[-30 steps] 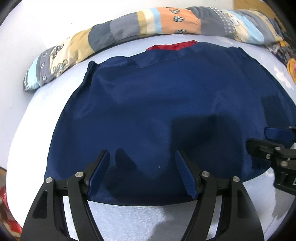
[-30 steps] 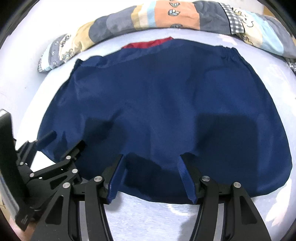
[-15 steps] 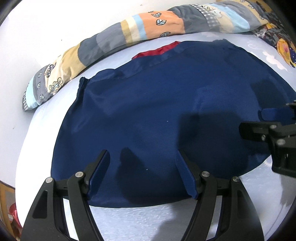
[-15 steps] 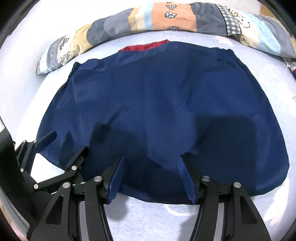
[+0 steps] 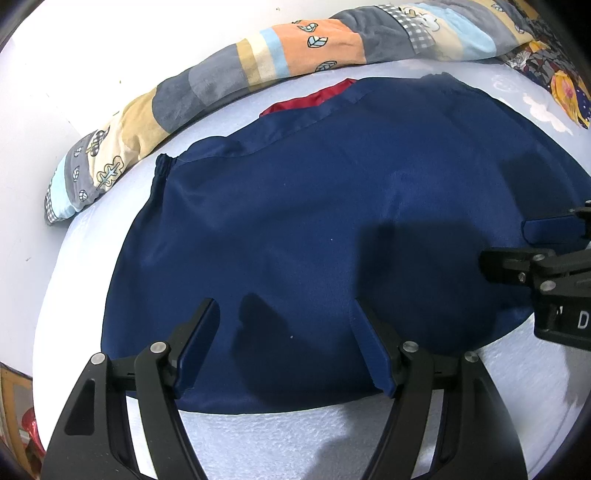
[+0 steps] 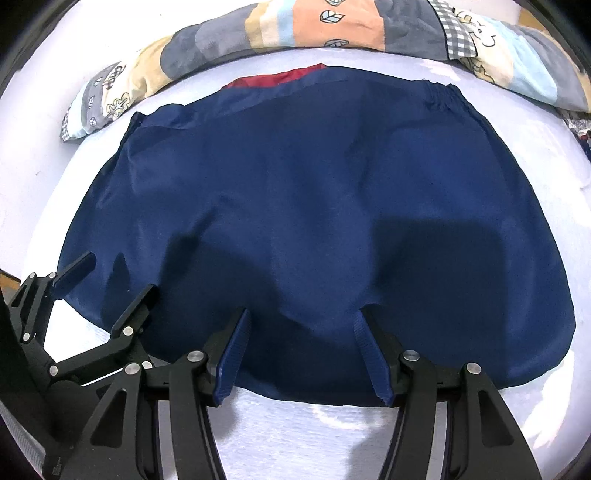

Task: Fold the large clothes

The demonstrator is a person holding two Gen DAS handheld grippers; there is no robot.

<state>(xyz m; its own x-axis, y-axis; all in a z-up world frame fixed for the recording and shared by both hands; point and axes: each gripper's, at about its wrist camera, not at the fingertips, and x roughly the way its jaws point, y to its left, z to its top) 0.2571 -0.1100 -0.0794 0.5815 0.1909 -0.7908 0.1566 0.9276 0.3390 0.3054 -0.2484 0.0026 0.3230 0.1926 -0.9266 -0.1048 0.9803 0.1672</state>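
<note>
A large navy blue garment point(image 5: 314, 221) lies spread flat on the bed, with a strip of red lining point(image 5: 314, 99) showing at its far edge. My left gripper point(image 5: 284, 306) is open over the garment's near hem, left of centre, with nothing between its pads. The right gripper point(image 5: 517, 243) enters that view from the right edge. In the right wrist view the same garment point(image 6: 314, 203) fills the middle. My right gripper point(image 6: 303, 314) stands open over the near hem, holding nothing. The left gripper point(image 6: 118, 275) sits close beside it at lower left, also open.
A rolled patchwork quilt point(image 5: 258, 70) lies along the far side of the bed, just past the garment; it also shows in the right wrist view point(image 6: 332, 26). Pale bed sheet point(image 5: 295, 435) shows in front of the hem. Patterned fabric point(image 5: 565, 88) sits at far right.
The left gripper has rolled a little, so the garment sits tilted in its view. The right gripper has stayed put. Both jaws stand as wide as before and the garment has not shifted.
</note>
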